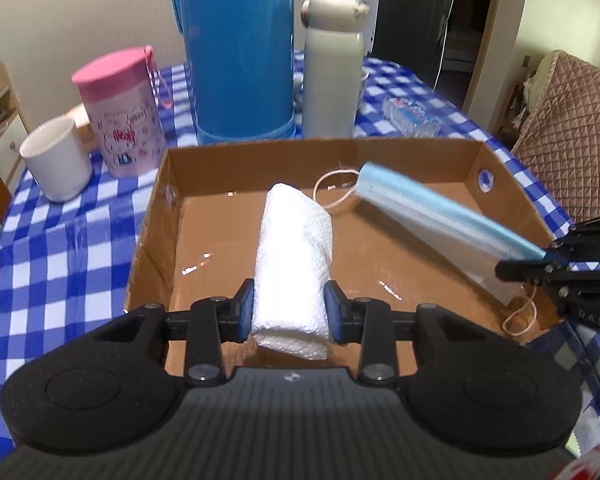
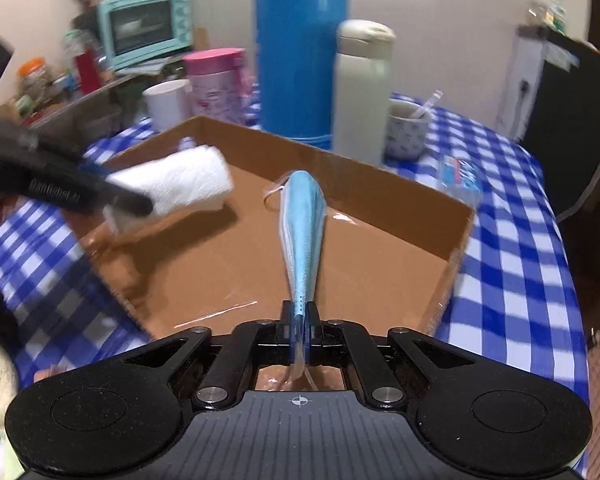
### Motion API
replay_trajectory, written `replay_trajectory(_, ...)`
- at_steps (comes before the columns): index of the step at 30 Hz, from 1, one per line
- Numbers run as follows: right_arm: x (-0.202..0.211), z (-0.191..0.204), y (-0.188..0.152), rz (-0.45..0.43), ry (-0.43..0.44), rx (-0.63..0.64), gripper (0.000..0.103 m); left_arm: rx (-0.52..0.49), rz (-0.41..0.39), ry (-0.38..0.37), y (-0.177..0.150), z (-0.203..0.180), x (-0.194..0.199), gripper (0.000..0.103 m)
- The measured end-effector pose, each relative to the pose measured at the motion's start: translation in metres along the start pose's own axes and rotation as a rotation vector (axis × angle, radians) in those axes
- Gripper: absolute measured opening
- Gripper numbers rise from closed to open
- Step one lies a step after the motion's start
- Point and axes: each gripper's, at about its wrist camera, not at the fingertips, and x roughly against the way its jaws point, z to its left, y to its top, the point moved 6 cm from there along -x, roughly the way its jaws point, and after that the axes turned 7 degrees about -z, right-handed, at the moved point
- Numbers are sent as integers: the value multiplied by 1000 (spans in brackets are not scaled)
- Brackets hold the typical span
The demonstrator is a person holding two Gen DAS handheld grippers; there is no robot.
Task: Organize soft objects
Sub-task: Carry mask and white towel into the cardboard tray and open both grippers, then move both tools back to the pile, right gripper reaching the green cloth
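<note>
Both hands are over the cardboard box (image 1: pixel 172 184) now, which sits on the counter (image 1: pixel 60 240) with its blue-and-white checked cloth. The left hand-held gripper (image 1: pixel 289 310) is clamped on a rolled white paper towel (image 1: pixel 294 256), blue pads pressing on either side of the roll, which juts forward over the left-middle of the box floor. The right hand-held gripper (image 2: pixel 299 330) is clenched tight on the end of a blue face mask (image 2: pixel 304 232); the mask stretches out ahead of the jaws over the right part of the box, one ear loop (image 1: pixel 336 186) dangling at its far end, another hanging near the gripper. From the right wrist camera the towel (image 2: pixel 180 188) shows at the left, blurred. Behind the box stand a tall blue flask (image 1: pixel 238 48) and a grey bottle (image 1: pixel 332 68), side by side. Off to the left, a pink-lidded tub (image 1: pixel 120 112) and a white mug (image 1: pixel 56 160). A small tissue pack (image 1: pixel 412 116) lies on the cloth beyond the box's far right corner.
</note>
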Motion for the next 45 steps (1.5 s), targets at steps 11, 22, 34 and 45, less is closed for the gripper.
replay_trajectory(11,6,-10,8,-3,-4,-147,69,22,58,26,-6,5,-11,57)
replay_trajectory(22,40,-4,16,-62,-10,-229,69,57,14,16,1,4,27,58)
replay_trajectory(34,105,7,23,-144,-23,-314,69,80,-48,40,0,7,100,58)
replay_trajectory(45,163,22,23,-187,-37,-364,69,89,-85,85,-20,13,172,58)
